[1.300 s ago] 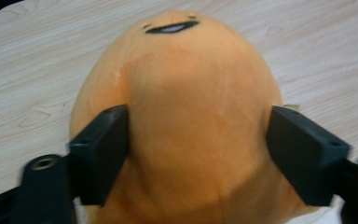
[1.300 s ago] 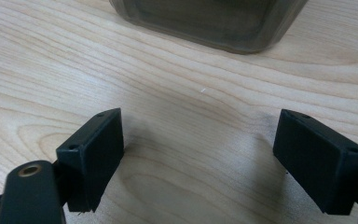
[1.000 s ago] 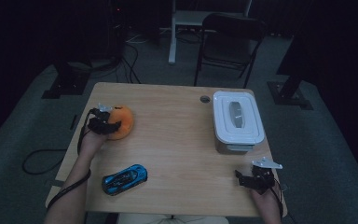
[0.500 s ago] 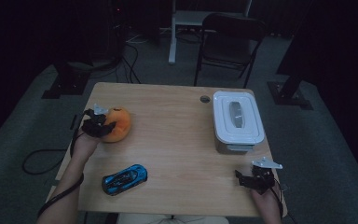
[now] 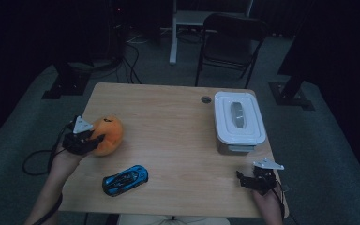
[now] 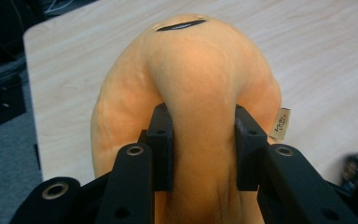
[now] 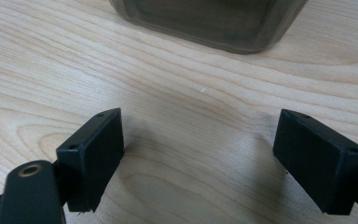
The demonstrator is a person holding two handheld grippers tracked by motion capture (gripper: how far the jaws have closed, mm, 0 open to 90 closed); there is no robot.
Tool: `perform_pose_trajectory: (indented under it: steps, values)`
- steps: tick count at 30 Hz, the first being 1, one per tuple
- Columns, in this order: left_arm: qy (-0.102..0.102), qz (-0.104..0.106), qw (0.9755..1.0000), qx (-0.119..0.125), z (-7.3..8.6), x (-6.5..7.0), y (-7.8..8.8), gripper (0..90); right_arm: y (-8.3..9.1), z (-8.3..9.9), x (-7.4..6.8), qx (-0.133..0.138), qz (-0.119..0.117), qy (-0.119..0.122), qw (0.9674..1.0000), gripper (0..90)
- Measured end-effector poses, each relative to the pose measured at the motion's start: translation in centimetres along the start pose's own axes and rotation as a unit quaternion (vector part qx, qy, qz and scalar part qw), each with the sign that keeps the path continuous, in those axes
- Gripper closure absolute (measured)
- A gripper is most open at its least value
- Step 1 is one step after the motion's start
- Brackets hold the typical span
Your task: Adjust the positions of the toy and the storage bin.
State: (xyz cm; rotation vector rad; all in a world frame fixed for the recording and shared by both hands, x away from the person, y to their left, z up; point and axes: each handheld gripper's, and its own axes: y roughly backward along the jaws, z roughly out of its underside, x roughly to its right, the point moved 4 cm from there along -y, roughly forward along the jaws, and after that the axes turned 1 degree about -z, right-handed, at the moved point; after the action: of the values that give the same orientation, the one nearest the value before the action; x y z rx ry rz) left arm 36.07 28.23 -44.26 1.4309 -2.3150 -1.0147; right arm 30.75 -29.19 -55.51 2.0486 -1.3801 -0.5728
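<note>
The orange plush toy (image 6: 186,107) sits at the tabletop's (image 5: 178,117) left edge, its soft middle pinched in the left gripper's (image 6: 204,149) jaws; that gripper's view reveals its side tag. The right gripper (image 7: 200,158) hovers wide apart before the white box (image 5: 239,119).

Blue toy car (image 5: 124,179), lidded white container (image 5: 239,121), folding chair (image 5: 229,43).

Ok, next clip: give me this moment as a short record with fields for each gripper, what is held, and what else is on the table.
left gripper: shut on the orange plush toy, pads squeezing a fold of it
right gripper: open, nothing between the jaws, over bare wood near the table's right front corner
table: light wood
blue toy car: near the front edge, untouched
white lidded container: right side, lid on
</note>
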Motion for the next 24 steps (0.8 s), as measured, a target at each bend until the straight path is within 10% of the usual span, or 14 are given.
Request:
perform_pose_trajectory:
  steps: [4,15,24]
  values:
    - [-0.018,0.001,0.9997,-0.014,1.2,0.6,0.2,67.2,0.0,0.0,0.0,0.000,0.000,0.000,1.0000,15.7]
    - [0.021,0.020,0.9989,-0.037,4.3,1.1,-1.8,66.5,0.0,0.0,0.0,0.000,0.000,0.000,1.0000,15.7]
    - [0.065,0.043,0.9969,-0.014,3.7,0.2,-0.2,26.0,0.0,0.0,0.0,0.000,-0.002,0.001,1.0000,14.8]
